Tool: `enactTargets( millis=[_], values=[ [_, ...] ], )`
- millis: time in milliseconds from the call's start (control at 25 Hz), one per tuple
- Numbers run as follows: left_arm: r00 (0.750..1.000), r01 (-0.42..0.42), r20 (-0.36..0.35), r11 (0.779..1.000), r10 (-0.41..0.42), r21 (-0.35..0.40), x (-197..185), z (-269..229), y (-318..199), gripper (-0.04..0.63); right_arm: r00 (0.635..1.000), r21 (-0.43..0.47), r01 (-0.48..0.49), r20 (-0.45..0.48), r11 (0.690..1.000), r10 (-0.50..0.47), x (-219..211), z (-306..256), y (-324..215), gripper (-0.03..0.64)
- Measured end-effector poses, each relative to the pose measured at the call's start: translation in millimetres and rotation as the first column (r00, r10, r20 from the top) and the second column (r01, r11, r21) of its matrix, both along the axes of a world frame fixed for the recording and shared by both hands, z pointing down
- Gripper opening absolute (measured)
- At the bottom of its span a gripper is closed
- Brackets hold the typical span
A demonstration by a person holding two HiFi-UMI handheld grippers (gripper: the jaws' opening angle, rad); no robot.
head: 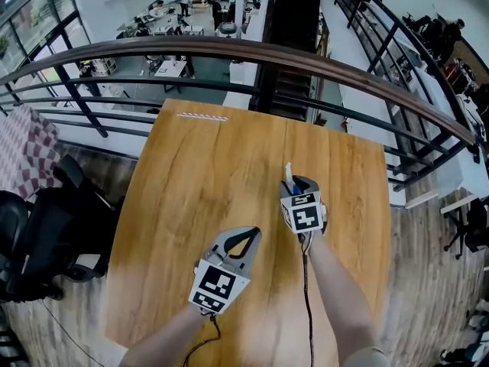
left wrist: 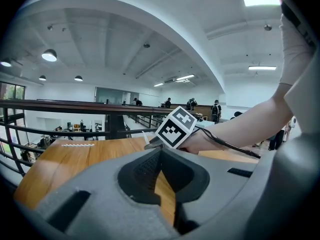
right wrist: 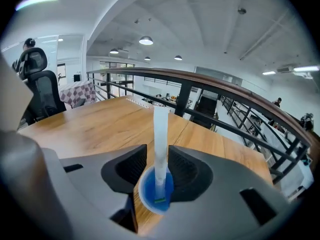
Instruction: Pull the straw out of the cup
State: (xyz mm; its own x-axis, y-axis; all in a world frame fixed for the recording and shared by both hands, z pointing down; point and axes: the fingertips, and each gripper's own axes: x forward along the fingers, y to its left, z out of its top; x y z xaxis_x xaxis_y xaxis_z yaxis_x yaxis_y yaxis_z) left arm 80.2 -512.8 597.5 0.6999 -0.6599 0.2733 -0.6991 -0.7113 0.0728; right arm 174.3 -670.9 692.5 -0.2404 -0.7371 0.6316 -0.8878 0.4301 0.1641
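Note:
A small blue cup (right wrist: 156,191) stands on the wooden table (head: 199,197) with a white straw (right wrist: 160,139) rising upright out of it. My right gripper (right wrist: 157,150) is open, its jaws on either side of the straw just above the cup's rim, the right pad very near it. In the head view the straw (head: 288,170) pokes up in front of the right gripper (head: 295,183). My left gripper (head: 249,234) hovers lower left of the cup, shut and empty, pointing across the table (left wrist: 55,164) toward the right gripper's marker cube (left wrist: 176,127).
A striped paper straw (head: 202,116) lies near the table's far edge. A curved railing (head: 229,48) runs beyond the table, with a drop to a lower floor behind it. A black office chair (head: 46,220) stands at the left side.

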Motion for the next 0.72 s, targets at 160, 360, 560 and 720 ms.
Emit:
enactTargets(
  millis=[160, 360, 560, 720],
  values=[
    [1.000, 0.004, 0.007, 1.000, -0.004, -0.009, -3.8, 3.2, 2.3, 0.012, 1.000, 0.001, 0.003, -0.031, 1.000, -0.003, -1.7, 5.5, 0.9, 0.084],
    [1.000, 0.006, 0.016, 1.000, -0.006, -0.007, -7.5, 0.4, 7.0, 0.012, 1.000, 0.042, -0.022, 0.003, 0.999, 0.022, -2.0, -6.8, 3.0, 0.054],
    [1.000, 0.009, 0.014, 1.000, -0.009, 0.005, -7.7, -9.9, 9.6, 0.012, 0.998, 0.096, -0.048, 0.048, 0.994, 0.044, 5.2, -36.3, 8.5, 0.053],
    [1.000, 0.012, 0.001, 1.000, -0.012, 0.025, -10.4, -26.4, 12.5, 0.012, 0.997, 0.145, -0.039, 0.065, 0.989, 0.030, 3.1, -72.9, 18.0, 0.052]
  ],
)
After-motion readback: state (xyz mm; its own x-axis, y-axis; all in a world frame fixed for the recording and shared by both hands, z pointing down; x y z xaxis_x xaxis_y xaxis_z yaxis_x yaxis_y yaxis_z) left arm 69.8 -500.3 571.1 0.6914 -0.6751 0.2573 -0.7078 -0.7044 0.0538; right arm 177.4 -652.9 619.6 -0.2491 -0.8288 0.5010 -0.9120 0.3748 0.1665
